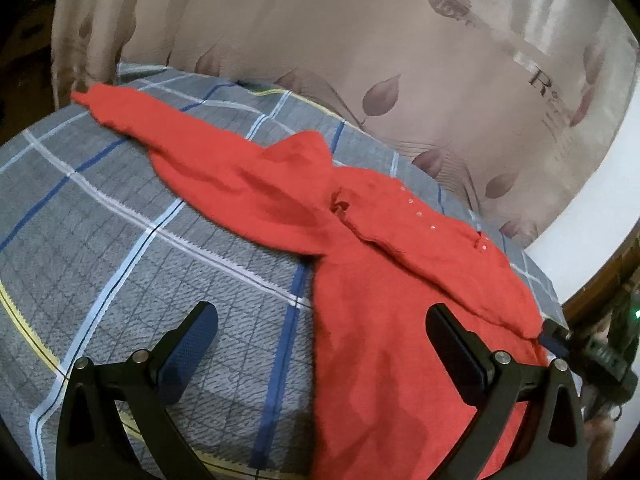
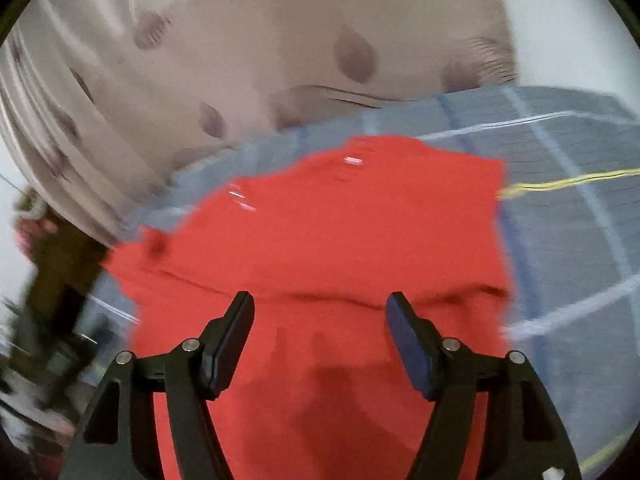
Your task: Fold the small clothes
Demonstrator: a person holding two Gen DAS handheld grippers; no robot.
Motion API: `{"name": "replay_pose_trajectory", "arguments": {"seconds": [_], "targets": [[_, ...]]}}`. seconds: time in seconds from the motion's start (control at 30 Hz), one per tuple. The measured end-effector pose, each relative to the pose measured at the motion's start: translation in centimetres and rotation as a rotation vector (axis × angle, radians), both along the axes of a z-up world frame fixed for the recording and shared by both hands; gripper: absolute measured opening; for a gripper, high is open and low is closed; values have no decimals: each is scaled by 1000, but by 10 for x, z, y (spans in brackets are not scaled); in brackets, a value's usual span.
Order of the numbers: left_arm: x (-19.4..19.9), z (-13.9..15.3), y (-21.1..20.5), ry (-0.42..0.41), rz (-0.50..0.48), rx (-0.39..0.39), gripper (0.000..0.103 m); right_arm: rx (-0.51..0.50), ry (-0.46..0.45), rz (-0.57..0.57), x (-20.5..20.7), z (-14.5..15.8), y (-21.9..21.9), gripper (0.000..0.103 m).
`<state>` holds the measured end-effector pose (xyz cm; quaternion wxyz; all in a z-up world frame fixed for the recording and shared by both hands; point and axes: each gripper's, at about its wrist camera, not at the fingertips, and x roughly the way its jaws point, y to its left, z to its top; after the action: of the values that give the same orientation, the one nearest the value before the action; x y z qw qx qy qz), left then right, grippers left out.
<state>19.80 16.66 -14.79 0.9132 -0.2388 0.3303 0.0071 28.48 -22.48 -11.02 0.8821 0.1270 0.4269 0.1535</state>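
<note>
Sweater [image 1: 384,280], red and small, lies spread on the grey plaid bedspread [image 1: 120,240], with the patterned curtain [image 1: 360,40] hanging behind the bed. Going left to right across the sweater in the left wrist view: one long sleeve [image 1: 168,128] reaches far out to the left of the body, unfolded. Next comes a bunched hump of cloth near the neckline, then the chest with a row of small pale beads [image 1: 420,214]. The other sleeve looks to be already laid across the chest, though the right wrist view is too blurred to be sure.

Left gripper [image 1: 320,344] hovers over the sweater's lower left edge, jaws spread wide and holding nothing; one finger is above the bedspread, the other above red cloth. Right gripper [image 2: 320,332] hangs over the sweater's lower body, jaws likewise apart and empty.

Judging by this, the fold is in its early stage, between grasps. The next move likely calls for the left gripper to reach out along the long sleeve, pinch it near the cuff, and carry it rightward over the body without dragging the sweater.
</note>
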Motion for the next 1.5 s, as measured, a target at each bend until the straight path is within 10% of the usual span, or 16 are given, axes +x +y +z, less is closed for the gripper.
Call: {"name": "replay_pose_trajectory", "arguments": {"seconds": [0.3,0.53,0.67,0.83,1.03,1.13,1.3,1.5], "targets": [[-13,37,12,-46,-10,227,103,-54,-31,24,-14,-9,-3,64],[17,27,150,20,130,44,101,-140,-34,61,-19,-17,16,65],[49,12,228,111,145,-15,68,-101,-16,31,-17,-20,7,65],[89,-12,282,209,167,-98,66,-127,-12,24,-17,-21,10,66],[123,-23,301,176,185,-216,66,-202,-7,41,-16,-23,23,69],[137,-33,309,200,193,-259,5,-200,-6,42,-16,-23,23,70],[128,-7,294,84,230,-232,5,-148,-4,32,-16,-23,14,72],[114,98,213,-118,68,-156,4,-55,-16,-2,-17,-21,-1,73]]}}
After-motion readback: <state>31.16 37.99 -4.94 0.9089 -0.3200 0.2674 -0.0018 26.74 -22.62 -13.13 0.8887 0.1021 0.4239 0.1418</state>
